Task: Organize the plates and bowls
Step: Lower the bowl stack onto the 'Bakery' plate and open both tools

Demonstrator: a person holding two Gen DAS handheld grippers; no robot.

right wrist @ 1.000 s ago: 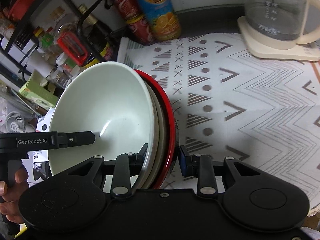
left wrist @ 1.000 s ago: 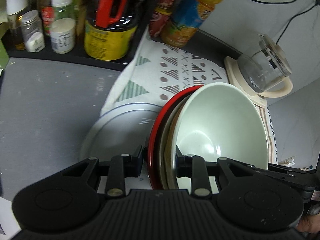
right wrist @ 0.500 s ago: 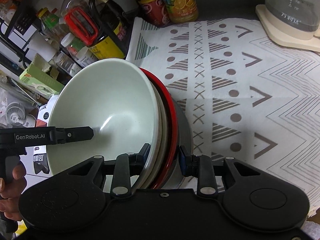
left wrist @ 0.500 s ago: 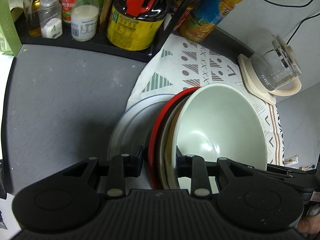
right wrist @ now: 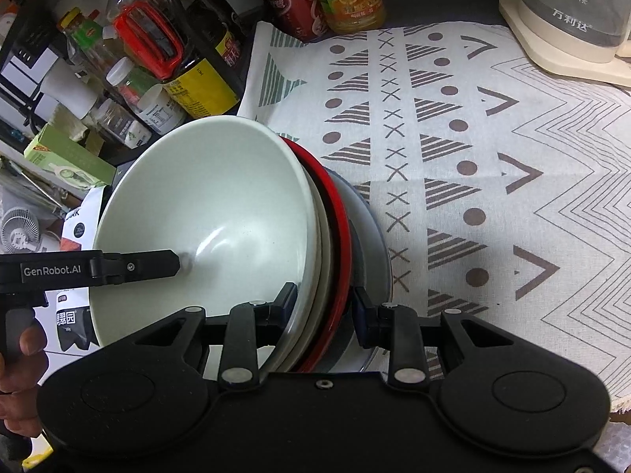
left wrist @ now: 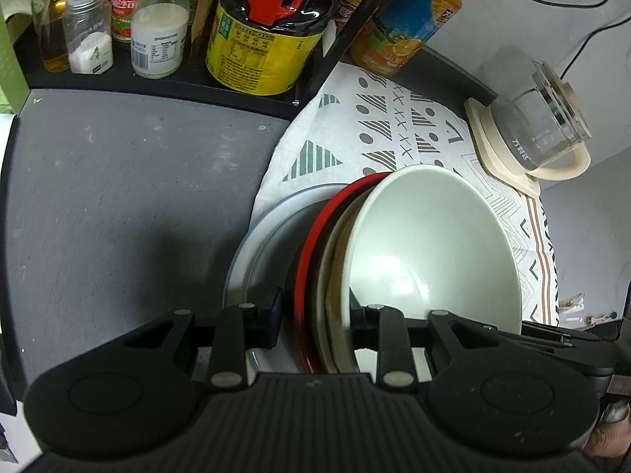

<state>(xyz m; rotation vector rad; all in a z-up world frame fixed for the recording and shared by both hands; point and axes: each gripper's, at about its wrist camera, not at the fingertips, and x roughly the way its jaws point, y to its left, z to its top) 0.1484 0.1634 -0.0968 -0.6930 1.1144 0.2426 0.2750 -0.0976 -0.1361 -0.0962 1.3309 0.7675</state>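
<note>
A nested stack is held between both grippers: a pale green bowl (left wrist: 430,244), a cream bowl rim (left wrist: 329,276) and a red plate (left wrist: 315,244). My left gripper (left wrist: 315,315) is shut on one edge of the stack. My right gripper (right wrist: 323,303) is shut on the opposite edge, where the green bowl (right wrist: 213,213) and red plate (right wrist: 341,236) also show. A grey plate (left wrist: 256,252) lies on the patterned cloth (left wrist: 394,126) just under the stack; it also shows in the right wrist view (right wrist: 374,244).
A black rack with sauce bottles and jars (left wrist: 260,39) stands at the back left. An orange juice bottle (left wrist: 406,27) and a glass kettle on a cream base (left wrist: 536,134) stand behind. The dark grey counter (left wrist: 118,197) lies to the left.
The held stack has moved back and lower, so the grey plate sits closer beneath it. Both grippers kept their grip.
</note>
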